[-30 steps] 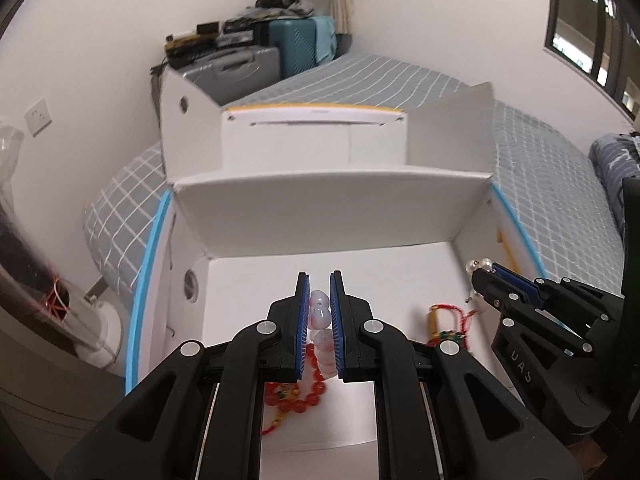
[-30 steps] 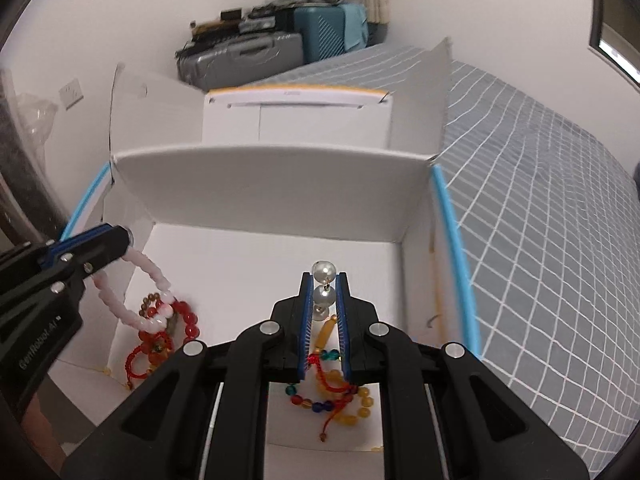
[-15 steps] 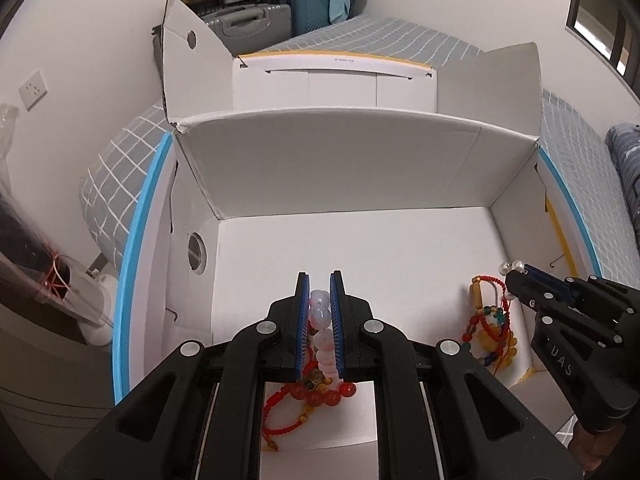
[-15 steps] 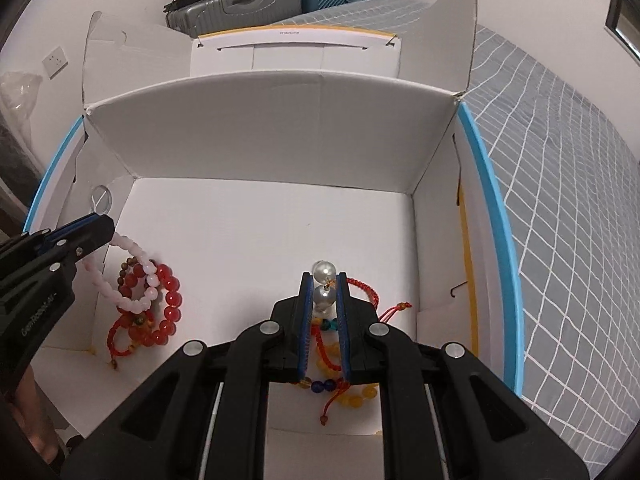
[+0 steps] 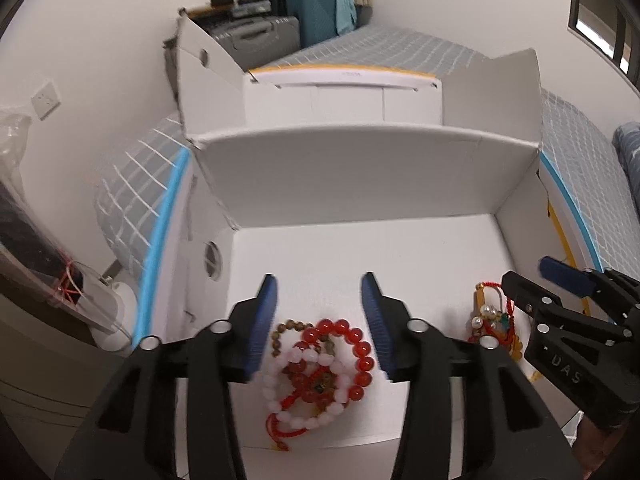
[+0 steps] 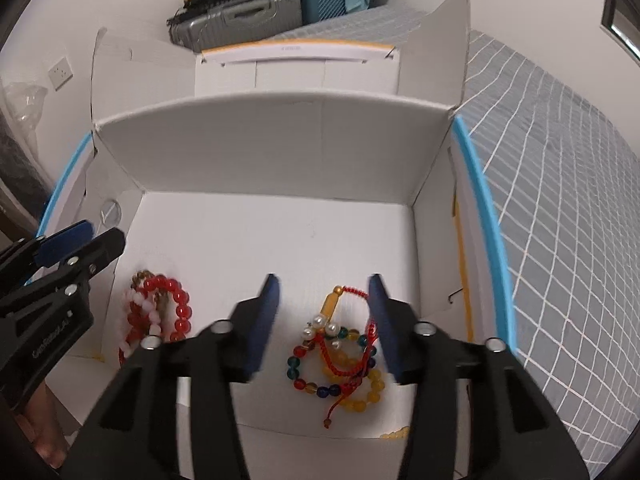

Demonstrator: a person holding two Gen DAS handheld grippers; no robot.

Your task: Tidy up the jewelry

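Both grippers hang wide apart and empty over a white box [image 6: 280, 152]: left gripper [image 5: 319, 306] above red-and-pink bracelets [image 5: 320, 364], right gripper [image 6: 323, 307] above pearl, amber and multicolour beads [image 6: 340, 356].

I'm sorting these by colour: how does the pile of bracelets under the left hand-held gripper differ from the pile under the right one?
The left pile of red and pale pink bead bracelets is mostly red and pink, with some brown beads; the right pile of multicoloured and yellow bead bracelets mixes blue, green, red and yellow. The right pile also includes white pearls; none show in the left pile. Both include red cord and lie on the floor of the white cardboard box, below open jaws.
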